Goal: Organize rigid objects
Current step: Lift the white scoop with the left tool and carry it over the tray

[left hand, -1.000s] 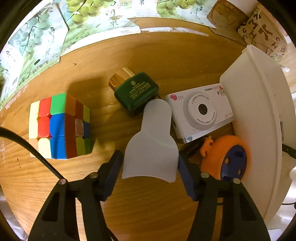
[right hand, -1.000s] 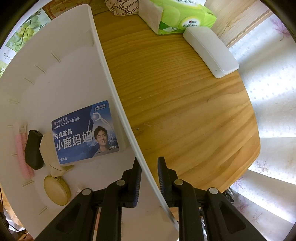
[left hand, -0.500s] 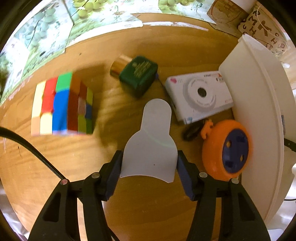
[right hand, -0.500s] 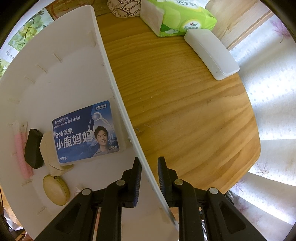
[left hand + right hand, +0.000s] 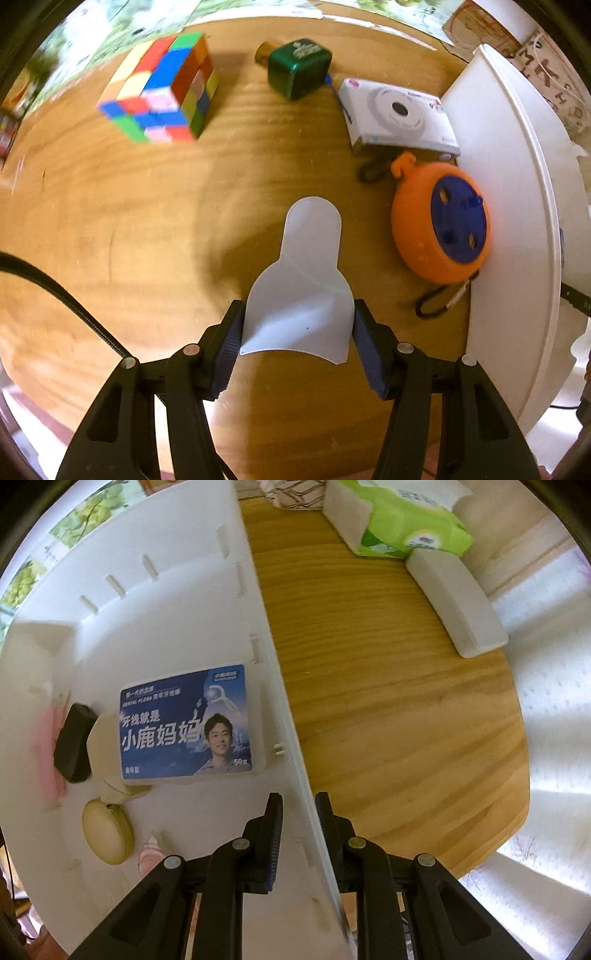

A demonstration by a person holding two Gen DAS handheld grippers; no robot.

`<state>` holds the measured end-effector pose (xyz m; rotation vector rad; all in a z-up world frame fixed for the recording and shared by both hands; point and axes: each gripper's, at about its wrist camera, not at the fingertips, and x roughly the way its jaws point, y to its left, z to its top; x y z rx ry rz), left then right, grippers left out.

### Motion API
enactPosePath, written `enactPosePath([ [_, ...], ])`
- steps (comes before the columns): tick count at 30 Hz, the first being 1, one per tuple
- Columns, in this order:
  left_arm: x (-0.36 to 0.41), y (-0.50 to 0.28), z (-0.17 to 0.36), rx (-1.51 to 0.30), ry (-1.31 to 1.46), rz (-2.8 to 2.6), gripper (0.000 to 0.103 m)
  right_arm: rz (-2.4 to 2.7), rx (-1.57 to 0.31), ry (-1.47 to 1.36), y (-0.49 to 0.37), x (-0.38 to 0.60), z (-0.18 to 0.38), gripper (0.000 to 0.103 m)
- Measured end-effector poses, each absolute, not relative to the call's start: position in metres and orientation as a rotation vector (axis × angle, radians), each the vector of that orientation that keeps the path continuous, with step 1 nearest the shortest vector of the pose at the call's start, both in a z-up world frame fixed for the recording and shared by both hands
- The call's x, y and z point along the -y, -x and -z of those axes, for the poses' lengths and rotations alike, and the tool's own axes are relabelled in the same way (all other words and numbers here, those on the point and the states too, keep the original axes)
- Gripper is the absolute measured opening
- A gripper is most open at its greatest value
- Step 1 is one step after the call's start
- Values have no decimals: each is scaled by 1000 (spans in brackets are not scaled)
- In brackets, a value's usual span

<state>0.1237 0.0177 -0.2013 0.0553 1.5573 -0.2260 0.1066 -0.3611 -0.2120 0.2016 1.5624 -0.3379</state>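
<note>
Tools first: the left tool (image 5: pixel 297 328) is clamped on the wide end of a pale blue scoop (image 5: pixel 303 288), held above the worktop (image 5: pixel 129 240); the right tool (image 5: pixel 299 834) pinches the wall of the white bin (image 5: pixel 269 664), which sits toward the worktop's right edge with a floss box (image 5: pixel 184 723) inside. The cube (image 5: pixel 162 88), green bottle (image 5: pixel 299 66), camera (image 5: pixel 399 114) and orange reel (image 5: pixel 439 225) still lie out. The scoop looks thin and slick; it may twist or slip, or knock the reel just beside the bin. A hard pull on the bin wall could tip it.
</note>
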Motion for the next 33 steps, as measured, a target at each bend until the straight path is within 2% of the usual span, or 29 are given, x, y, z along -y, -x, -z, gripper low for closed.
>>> enactPosePath([
  [9, -9, -79, 180, -1528, 16, 157, 61, 211, -1578, -121, -106, 359, 213, 18],
  [20, 30, -59, 105, -1390, 45, 114, 61, 36, -1574, -36, -111, 358, 214, 16],
  [25, 56, -69, 87, -1326, 53, 117, 61, -7, -1566, 0, -109, 356, 217, 9],
  [33, 89, -74, 73, -1239, 44, 151, 61, -105, -1545, 92, -109, 356, 219, 7],
])
